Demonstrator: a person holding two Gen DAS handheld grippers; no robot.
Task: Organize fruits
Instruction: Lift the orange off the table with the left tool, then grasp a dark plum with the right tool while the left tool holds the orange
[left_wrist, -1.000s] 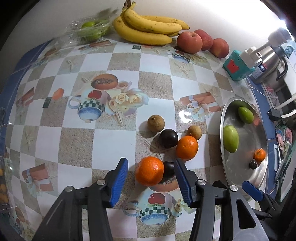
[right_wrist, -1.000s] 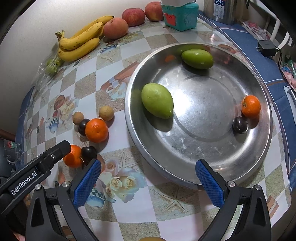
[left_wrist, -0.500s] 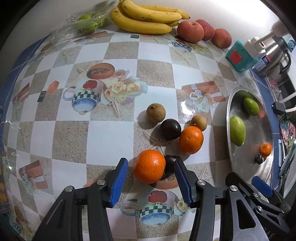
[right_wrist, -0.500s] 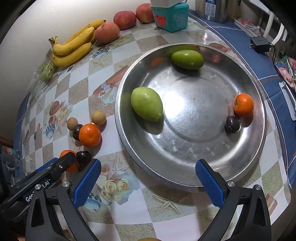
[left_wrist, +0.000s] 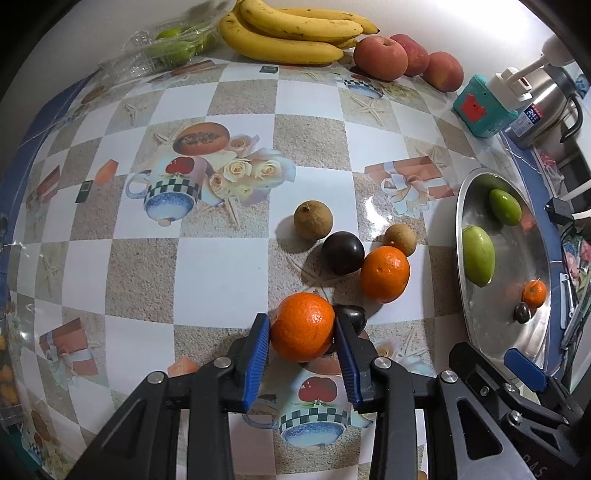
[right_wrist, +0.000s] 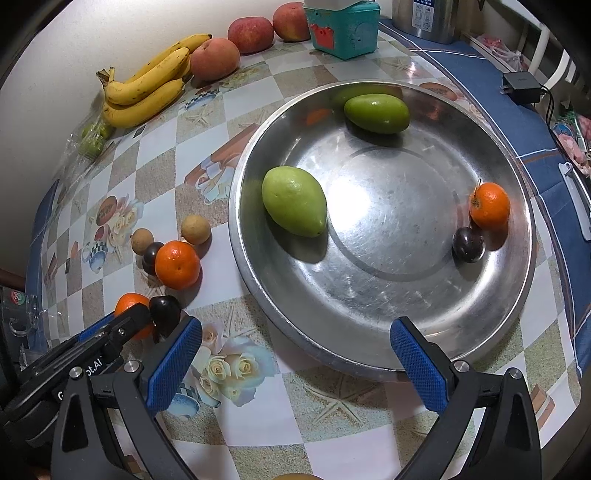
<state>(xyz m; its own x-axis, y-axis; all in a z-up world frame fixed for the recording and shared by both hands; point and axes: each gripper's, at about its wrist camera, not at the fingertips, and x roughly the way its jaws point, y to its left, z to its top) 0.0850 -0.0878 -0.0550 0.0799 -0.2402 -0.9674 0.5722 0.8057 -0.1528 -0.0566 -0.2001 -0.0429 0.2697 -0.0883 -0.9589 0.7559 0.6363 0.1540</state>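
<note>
Checked oilcloth printed with teacups, roses and starfish covers the surface (left_wrist: 140, 266), which runs back to a pale wall where bananas (left_wrist: 295, 37) and three reddish apples (left_wrist: 380, 57) lie well beyond the steel dish (right_wrist: 369, 363). Left of the dish, the left hand-held gripper (left_wrist: 301, 332) has just been closing and now has its blue pads against both sides of an orange (left_wrist: 303, 326), still resting on the cloth. A dark plum (left_wrist: 352, 314) sits touching that orange on its dish side, crowding the nearer finger. The right hand-held gripper (right_wrist: 295, 354) hangs wide open and empty over the dish's near rim. Inside the dish lie two green fruits, a small orange and a plum. A clean lift looks to call for a straight rise, so the plum is not dragged or sent rolling toward the second orange (left_wrist: 385, 273) and brown fruits left of the dish. Beyond the dish stand a teal box (right_wrist: 341, 29) and a metal kettle (left_wrist: 543, 107).
</note>
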